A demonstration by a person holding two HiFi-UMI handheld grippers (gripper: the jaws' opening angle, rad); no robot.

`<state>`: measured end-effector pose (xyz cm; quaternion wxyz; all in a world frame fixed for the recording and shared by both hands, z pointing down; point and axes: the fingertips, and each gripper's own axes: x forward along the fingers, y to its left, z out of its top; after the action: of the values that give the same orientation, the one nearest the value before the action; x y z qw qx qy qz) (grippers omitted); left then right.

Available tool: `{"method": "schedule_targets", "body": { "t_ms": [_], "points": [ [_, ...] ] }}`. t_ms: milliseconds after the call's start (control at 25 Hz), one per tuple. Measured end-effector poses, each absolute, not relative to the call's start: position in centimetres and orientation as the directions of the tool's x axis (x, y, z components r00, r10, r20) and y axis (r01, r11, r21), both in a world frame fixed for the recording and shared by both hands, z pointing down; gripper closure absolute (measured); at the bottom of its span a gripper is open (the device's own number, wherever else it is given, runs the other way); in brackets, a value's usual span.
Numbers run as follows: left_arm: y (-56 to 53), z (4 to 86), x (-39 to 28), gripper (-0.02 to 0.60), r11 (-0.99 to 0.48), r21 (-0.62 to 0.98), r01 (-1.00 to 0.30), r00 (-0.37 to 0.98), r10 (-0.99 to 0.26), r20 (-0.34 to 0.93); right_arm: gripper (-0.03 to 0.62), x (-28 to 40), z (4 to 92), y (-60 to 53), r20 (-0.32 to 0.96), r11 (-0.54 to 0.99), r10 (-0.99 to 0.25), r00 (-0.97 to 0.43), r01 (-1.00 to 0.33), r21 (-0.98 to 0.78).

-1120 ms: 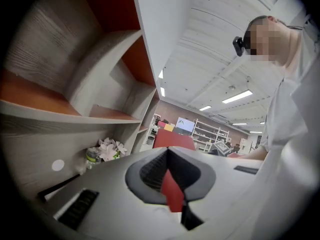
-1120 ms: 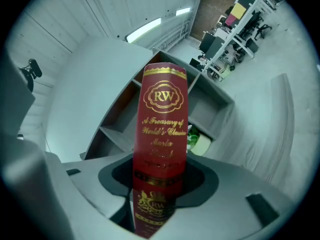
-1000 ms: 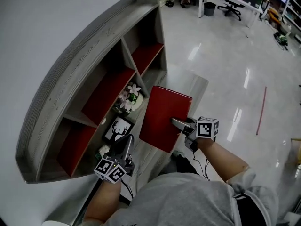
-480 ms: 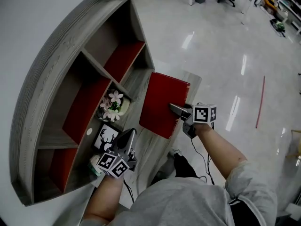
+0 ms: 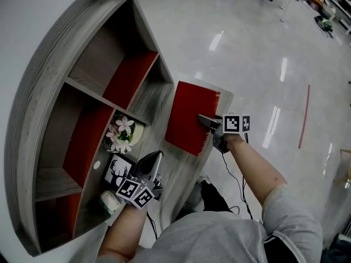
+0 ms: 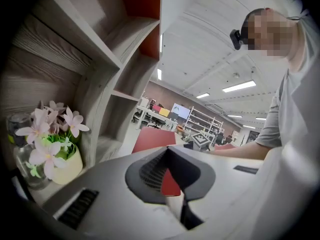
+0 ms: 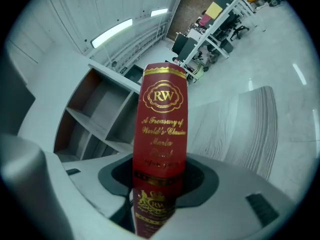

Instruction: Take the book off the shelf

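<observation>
A red book (image 5: 189,116) with gilt lettering on its spine (image 7: 162,124) is outside the grey wooden shelf (image 5: 49,64), held above the grey ledge (image 5: 170,171) in front of it. My right gripper (image 5: 204,120) is shut on the book's spine edge, and in the right gripper view its jaws (image 7: 159,184) clamp the spine's lower end. My left gripper (image 5: 155,158) hovers over the ledge near the shelf's lower compartments. Its jaws (image 6: 167,151) are together with nothing in them. The book (image 6: 152,139) shows beyond them in the left gripper view.
A pot of pink-white flowers (image 5: 123,133) and a framed deer picture (image 5: 116,171) stand in the shelf compartments beside my left gripper. Red back panels line several compartments. Glossy floor (image 5: 258,64) lies to the right, with office desks and chairs far off.
The head view has swung, so the shelf sits further left. My right gripper and the book have drifted slightly away from the shelf front. The left gripper has kept its place by the flowers.
</observation>
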<state>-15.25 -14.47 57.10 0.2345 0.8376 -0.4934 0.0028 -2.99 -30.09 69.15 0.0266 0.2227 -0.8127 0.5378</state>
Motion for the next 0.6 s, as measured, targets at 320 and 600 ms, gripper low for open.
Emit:
{"method": "schedule_targets", "body": {
  "t_ms": [320, 600],
  "points": [
    [-17.4, 58.2, -13.5, 0.572, -0.428, 0.411, -0.805, 0.544, -0.808, 0.226, 0.372, -2.5, 71.9, -33.6, 0.264, 0.226, -0.319, -0.91, -0.344, -0.911],
    [-19.1, 58.8, -13.0, 0.572, -0.436, 0.434, -0.788, 0.562, -0.798, 0.219, 0.352, -2.5, 74.1, -35.2, 0.301, 0.161, -0.284, -0.911, -0.354, -0.921]
  ]
}}
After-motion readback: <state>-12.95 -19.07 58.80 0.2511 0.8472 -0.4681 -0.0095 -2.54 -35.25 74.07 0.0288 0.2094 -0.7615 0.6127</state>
